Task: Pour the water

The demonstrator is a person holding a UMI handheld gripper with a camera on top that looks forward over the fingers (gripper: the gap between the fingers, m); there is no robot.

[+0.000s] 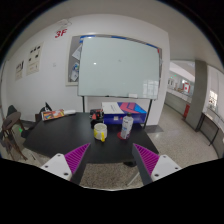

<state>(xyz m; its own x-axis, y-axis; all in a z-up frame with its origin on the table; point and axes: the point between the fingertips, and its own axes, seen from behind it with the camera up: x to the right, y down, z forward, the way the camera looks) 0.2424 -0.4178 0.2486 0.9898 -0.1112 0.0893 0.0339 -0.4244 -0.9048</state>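
Gripper [111,158]: fingers spread, holding nothing. Dark desk [60,135] ahead. Yellow cup [100,131] and clear bottle [126,126] side by side at far desk edge, well beyond fingers. Whiteboard [118,66] behind.

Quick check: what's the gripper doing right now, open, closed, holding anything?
Gripper: fingers open, holding nothing; the yellow cup and clear bottle stand beyond them.

— Any writing you can read?
— A red "3F" on the sign [61,32] high on the wall. The posters [33,66] beside the whiteboard [118,66] are too small to read.
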